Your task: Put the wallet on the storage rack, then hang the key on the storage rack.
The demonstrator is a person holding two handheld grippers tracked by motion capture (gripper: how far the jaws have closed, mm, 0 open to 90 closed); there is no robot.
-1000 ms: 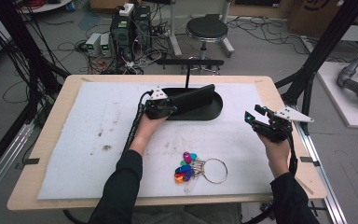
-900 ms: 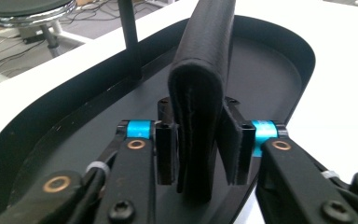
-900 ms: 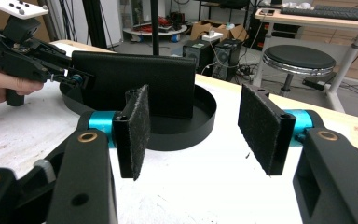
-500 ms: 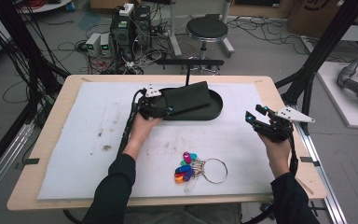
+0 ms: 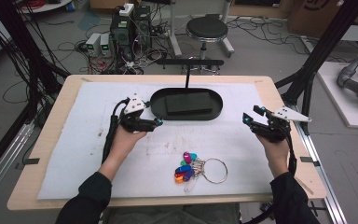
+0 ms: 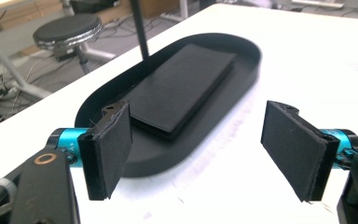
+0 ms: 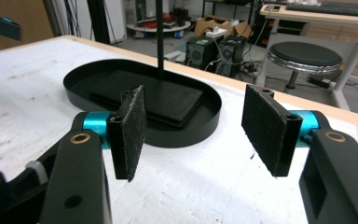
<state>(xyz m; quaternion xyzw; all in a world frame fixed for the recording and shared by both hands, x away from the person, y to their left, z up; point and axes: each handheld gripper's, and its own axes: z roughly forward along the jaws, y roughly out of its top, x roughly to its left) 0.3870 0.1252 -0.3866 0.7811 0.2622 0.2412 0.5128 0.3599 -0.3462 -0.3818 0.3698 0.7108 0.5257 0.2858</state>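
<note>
Flat black rectangular wallet [image 6: 179, 88] lies in the black oval tray [image 6: 242, 84], just ahead of my left hand-held gripper [image 6: 200, 149], whose jaws have just been opening and now stand wide apart with nothing between them. My right hand-held gripper [image 7: 196, 123] faces the tray too, also apart and empty.

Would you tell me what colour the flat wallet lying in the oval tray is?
The wallet is black, like the oval tray that holds it; the left gripper view shows it best.
</note>
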